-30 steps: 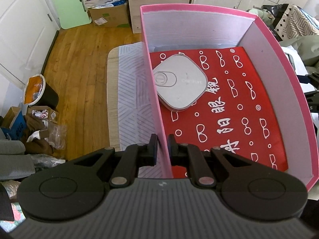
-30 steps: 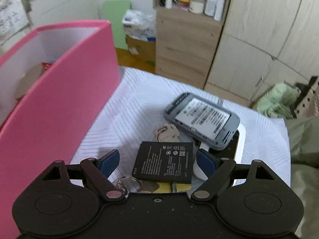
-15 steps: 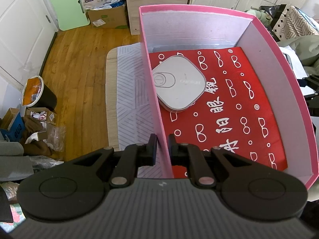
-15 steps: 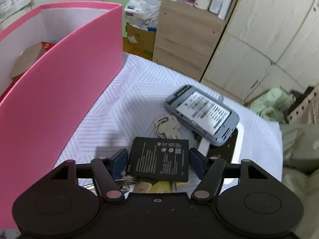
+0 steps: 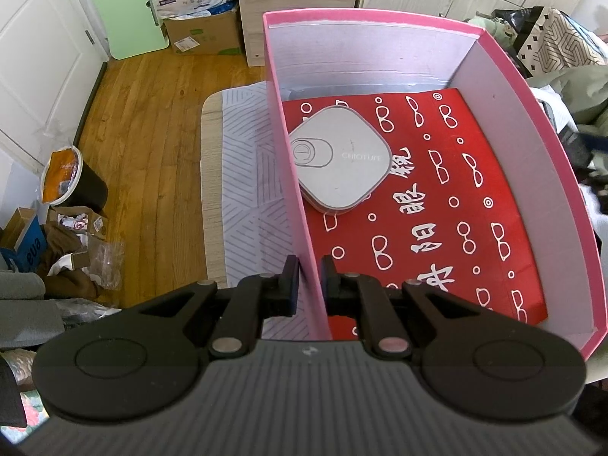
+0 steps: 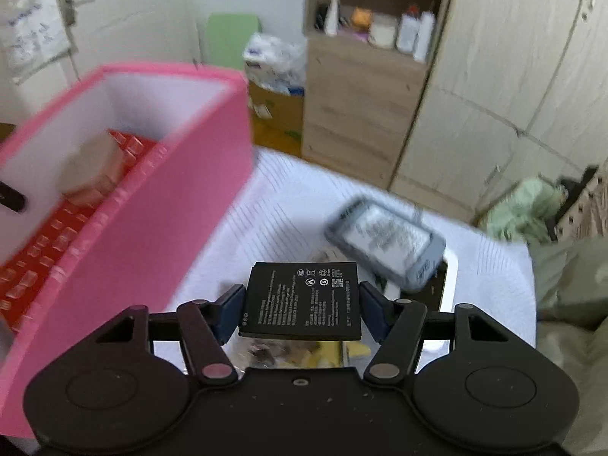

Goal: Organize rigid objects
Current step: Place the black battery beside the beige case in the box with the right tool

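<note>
Nearest in the right wrist view: our right gripper (image 6: 302,309) has just been closing its jaws and now clamps the black battery (image 6: 302,302) by its two short sides, pads pressed on both edges. The battery is flat, label up, its long axis running across between the pads, lifted clear of the clutter on the bench (image 6: 288,197). Under it we see blurred bits, yellow and metal, too smeared to name.

In the left wrist view, our left gripper (image 5: 307,279) is pinched shut on the near part of the pink box (image 5: 547,174) left wall, one pad outside, one inside, steadying it.

Key relation: the box lies to the left of the held battery, its pink right wall (image 6: 159,205) standing between the two and taller than where the battery hangs. We judge the battery has to go up and over that rim, leftward, then down onto the red patterned liner (image 5: 437,205). The right hand has it; the left hand only braces.

Further out: a grey square device (image 5: 340,159) lies in the box against the left wall, towards the far end; plenty of liner is free on the right side. On the bench beyond the battery, a grey phone-like unit (image 6: 385,245) lies on a white-rimmed slab near the far right edge.
</note>
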`<state>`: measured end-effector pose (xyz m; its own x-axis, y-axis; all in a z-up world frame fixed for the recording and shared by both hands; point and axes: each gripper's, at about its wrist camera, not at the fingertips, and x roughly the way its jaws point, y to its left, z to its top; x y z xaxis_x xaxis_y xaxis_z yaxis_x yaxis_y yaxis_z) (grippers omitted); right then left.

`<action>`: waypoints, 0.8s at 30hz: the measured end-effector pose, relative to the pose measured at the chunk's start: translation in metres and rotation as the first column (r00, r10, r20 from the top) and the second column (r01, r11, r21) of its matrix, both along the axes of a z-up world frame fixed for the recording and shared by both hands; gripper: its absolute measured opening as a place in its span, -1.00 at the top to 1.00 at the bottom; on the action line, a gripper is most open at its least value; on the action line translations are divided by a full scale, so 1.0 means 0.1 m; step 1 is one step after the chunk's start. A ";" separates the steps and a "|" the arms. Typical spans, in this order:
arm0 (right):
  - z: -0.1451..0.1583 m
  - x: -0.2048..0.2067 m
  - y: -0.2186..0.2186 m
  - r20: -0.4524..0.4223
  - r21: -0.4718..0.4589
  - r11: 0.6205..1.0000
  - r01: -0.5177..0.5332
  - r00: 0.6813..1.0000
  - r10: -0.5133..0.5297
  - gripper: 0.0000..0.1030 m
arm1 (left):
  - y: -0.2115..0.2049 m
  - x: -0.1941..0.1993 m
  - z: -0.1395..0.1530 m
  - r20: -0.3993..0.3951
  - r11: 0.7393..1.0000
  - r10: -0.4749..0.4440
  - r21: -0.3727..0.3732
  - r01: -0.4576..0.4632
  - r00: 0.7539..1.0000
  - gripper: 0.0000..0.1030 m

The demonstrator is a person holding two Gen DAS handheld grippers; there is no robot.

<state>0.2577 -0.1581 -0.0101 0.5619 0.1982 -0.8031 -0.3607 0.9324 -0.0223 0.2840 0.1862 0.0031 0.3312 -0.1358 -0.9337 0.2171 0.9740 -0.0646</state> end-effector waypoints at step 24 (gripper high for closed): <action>0.06 0.58 1.68 -0.125 -0.259 0.642 -0.722 0.684 0.719 -0.34 | -0.03 -0.06 0.04 0.011 1.000 0.014 0.018 -0.014 1.000 0.83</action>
